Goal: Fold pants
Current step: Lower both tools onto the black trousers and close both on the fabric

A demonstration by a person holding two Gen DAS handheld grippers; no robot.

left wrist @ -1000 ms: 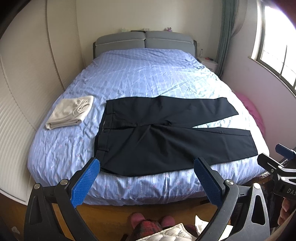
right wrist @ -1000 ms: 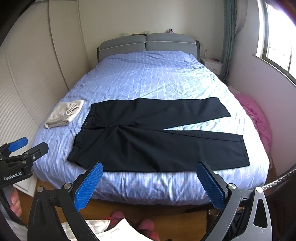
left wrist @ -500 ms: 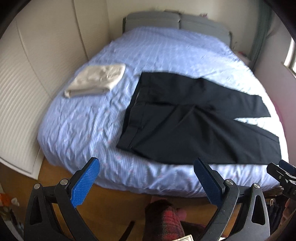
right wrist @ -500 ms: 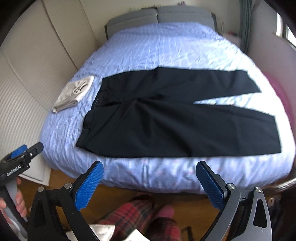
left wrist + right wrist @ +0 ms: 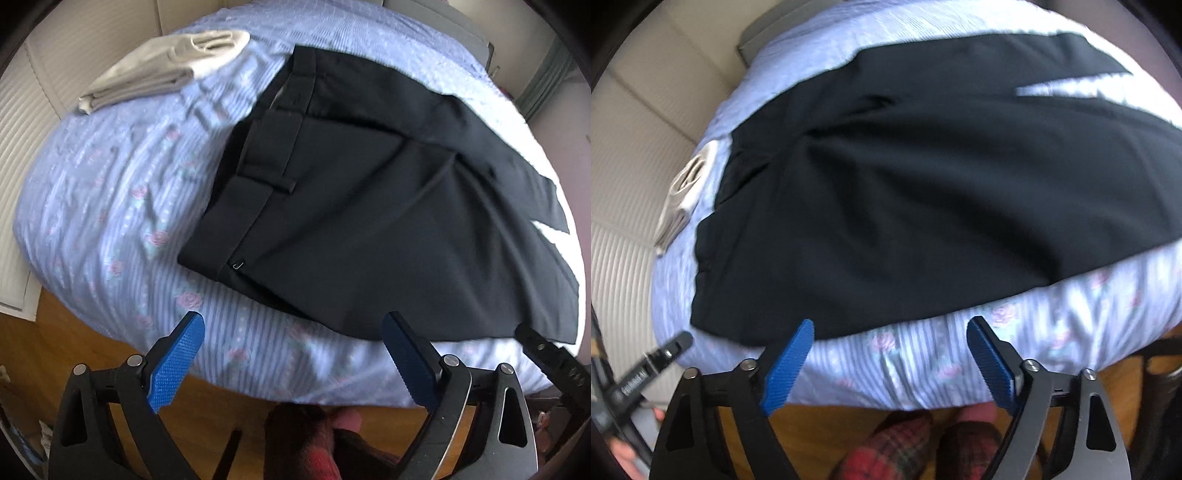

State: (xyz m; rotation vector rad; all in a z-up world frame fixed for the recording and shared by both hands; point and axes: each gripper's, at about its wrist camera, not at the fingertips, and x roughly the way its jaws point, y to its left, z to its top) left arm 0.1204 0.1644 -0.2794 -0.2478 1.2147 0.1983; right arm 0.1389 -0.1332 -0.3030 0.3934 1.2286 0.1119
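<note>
Both grippers lowered toward pants [image 5: 369,192] | hems cropped (blurred)

My left gripper [image 5: 291,363], jaws spread, hangs above the bed's [image 5: 110,206] edge near flat black trousers [image 5: 369,206]; folded beige cloth [image 5: 166,66] beyond.

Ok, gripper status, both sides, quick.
Left gripper: open, holding nothing, above the near bed edge by the black pants waistband.
Right gripper: open, holding nothing, just short of the pants' near edge.
</note>
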